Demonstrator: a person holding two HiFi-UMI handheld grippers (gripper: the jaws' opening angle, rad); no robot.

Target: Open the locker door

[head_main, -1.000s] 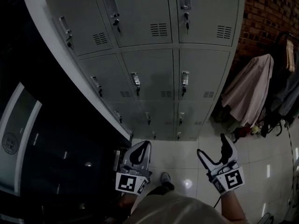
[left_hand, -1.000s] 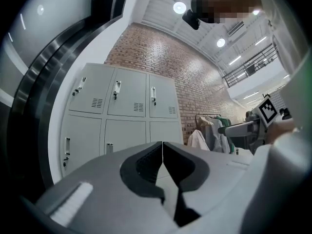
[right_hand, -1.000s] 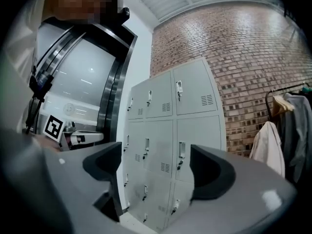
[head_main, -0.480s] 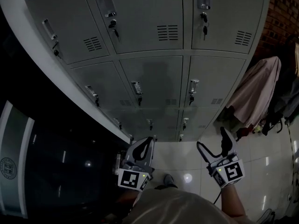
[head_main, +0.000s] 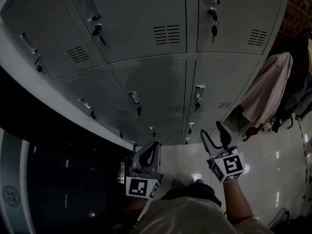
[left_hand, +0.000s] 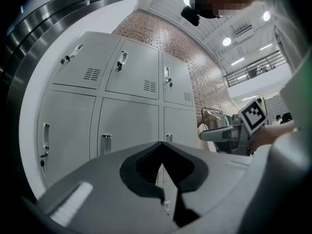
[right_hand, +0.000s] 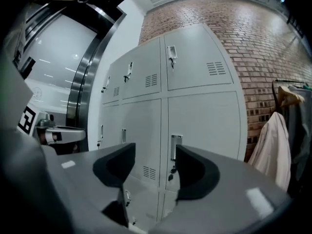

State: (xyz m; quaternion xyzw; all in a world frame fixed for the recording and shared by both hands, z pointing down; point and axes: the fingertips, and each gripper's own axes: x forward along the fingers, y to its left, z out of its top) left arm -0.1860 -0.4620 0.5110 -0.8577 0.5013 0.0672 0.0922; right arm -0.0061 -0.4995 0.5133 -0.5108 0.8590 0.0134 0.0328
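Observation:
A bank of grey metal lockers (head_main: 161,82) fills the upper half of the head view, every door closed, each with a small handle and a key lock. My right gripper (head_main: 212,128) is raised in front of the lower rows, just below one door's handle (head_main: 199,91) and well short of it. Its jaws are closing with nothing between them. In the right gripper view that handle (right_hand: 175,147) shows beyond the gap of the right gripper (right_hand: 155,147). My left gripper (head_main: 155,144) hangs low at the left, shut and empty, its tips meeting in the left gripper (left_hand: 162,143) view.
Coats hang on a rack (head_main: 265,91) to the right of the lockers, against a brick wall (head_main: 297,9). A dark glass and metal frame (head_main: 48,179) stands on the left. Glossy floor tiles (head_main: 278,169) lie below, and the person's torso fills the bottom edge.
The head view has drawn closer to the lockers. My right gripper has risen and shifted left toward them, and its jaws have narrowed. My left gripper has barely moved.

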